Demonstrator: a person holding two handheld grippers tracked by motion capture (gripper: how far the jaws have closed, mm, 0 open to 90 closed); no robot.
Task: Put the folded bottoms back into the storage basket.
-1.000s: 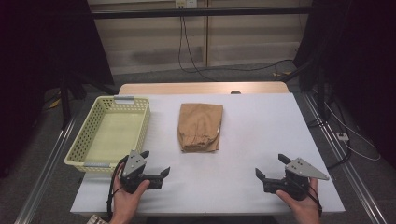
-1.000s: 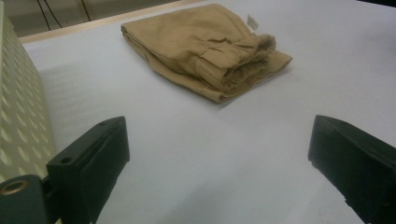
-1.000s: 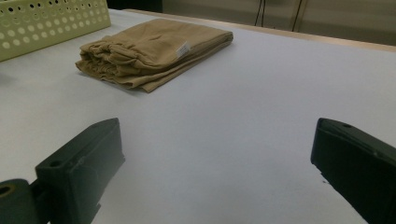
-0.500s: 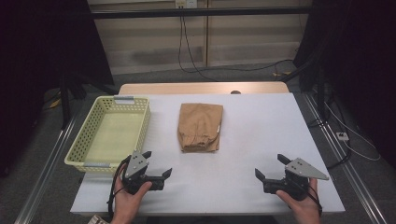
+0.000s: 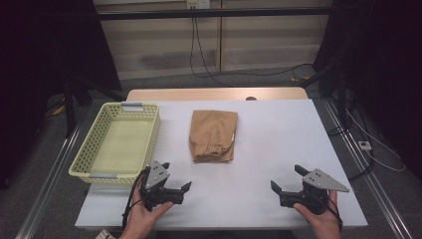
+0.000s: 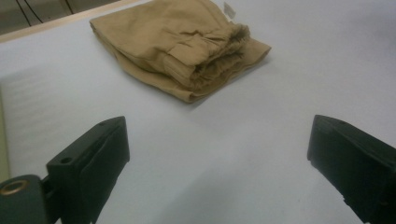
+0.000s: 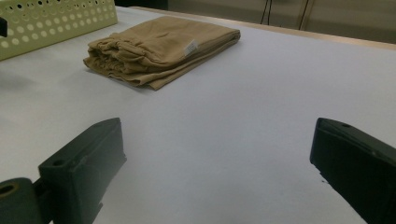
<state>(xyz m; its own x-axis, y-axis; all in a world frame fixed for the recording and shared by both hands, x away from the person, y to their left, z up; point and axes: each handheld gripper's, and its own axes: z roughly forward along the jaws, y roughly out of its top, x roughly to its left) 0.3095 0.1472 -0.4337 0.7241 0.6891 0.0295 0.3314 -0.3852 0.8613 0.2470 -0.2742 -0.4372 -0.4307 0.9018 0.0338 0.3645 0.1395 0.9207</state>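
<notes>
Left gripper (image 5: 177, 182): black two-jaw tool in hand at near left table edge, jaws spread wide, empty, aimed toward cloth.
Right gripper (image 5: 287, 180): black two-jaw tool at near right edge, jaws likewise wide apart, gripping nothing.
Folded tan cloth garment (image 5: 213, 135): flat on white table (image 5: 278, 129), middle, well apart from both grippers, gathered waistband toward near side.
Pale yellow perforated plastic basket (image 5: 84, 158): left of garment, near but not touching.
</notes>
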